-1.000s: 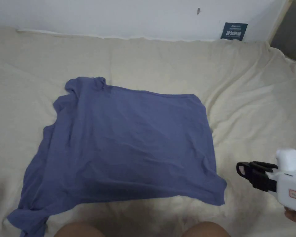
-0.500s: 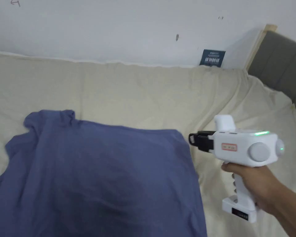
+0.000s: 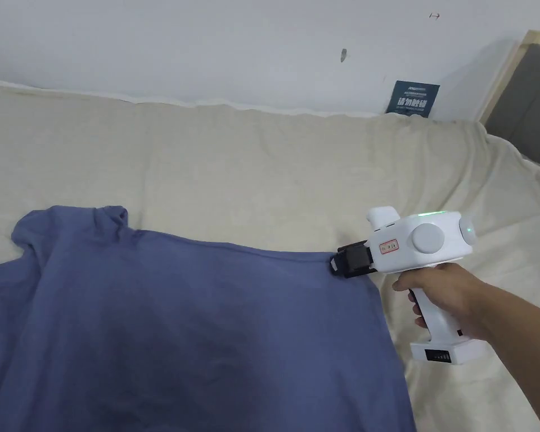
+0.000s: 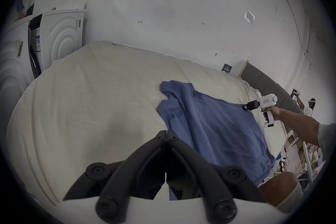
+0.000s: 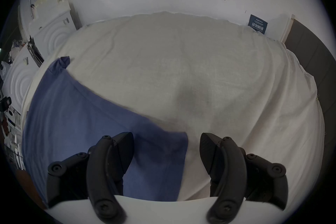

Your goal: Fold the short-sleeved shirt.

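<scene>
Nearest, the left claw [image 4: 166, 134] hangs low over the bed [image 3: 252, 169] with its jaws pressed together on nothing, beside the near-left edge of the shirt [image 4: 214, 129]; judged from that, it is simply parked there, waiting until a second hold is needed. The blue short-sleeved shirt lies spread mostly flat on the cream bed cover, its body smooth but its left side bunched and ruffled, so the fold seems barely begun. Farther out, the right claw [image 5: 166, 151] is spread wide, one jaw over the cloth and the other over bare cover, straddling the shirt's far right corner. In the head view the tips of that claw [image 3: 337, 264] sit right at this corner, the hand [image 3: 449, 289] holding the tool level and low. That placement looks chosen so the jaws can pinch the corner's edge, probably to carry it across. Beyond the bed stand the pale wall [image 3: 207, 45] and a dark headboard [image 3: 527, 107].
</scene>
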### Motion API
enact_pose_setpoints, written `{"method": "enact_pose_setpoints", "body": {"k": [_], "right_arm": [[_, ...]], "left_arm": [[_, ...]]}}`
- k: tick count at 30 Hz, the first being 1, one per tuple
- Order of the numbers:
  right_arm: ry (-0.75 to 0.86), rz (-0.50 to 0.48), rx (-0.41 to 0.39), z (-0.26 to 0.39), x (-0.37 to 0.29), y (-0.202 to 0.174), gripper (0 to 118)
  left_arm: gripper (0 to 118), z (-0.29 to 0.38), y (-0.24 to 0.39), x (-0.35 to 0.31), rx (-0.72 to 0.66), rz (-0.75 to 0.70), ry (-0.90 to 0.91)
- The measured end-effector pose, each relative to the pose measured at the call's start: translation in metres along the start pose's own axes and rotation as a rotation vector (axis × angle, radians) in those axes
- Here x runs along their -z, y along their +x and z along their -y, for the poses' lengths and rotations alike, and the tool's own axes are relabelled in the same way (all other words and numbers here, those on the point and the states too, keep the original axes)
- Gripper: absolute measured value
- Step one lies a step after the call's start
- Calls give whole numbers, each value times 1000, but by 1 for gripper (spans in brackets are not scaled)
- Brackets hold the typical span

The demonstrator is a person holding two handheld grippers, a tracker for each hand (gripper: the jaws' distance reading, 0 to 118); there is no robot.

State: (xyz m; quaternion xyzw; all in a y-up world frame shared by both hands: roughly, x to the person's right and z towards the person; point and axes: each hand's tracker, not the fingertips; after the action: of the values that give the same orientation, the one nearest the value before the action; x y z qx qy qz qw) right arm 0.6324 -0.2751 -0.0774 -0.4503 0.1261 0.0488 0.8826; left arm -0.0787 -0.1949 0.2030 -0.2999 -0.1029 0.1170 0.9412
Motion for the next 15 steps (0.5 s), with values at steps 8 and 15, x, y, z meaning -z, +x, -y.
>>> {"method": "enact_pose_setpoints", "body": {"k": [8, 15], "right_arm": [[-21, 9, -24, -2, 6, -5, 64], [60, 42, -119, 4, -20, -31, 6]], "left_arm": [[0, -8, -7, 22, -11, -1, 0], [0, -29, -11, 50, -20, -13, 21]]}}
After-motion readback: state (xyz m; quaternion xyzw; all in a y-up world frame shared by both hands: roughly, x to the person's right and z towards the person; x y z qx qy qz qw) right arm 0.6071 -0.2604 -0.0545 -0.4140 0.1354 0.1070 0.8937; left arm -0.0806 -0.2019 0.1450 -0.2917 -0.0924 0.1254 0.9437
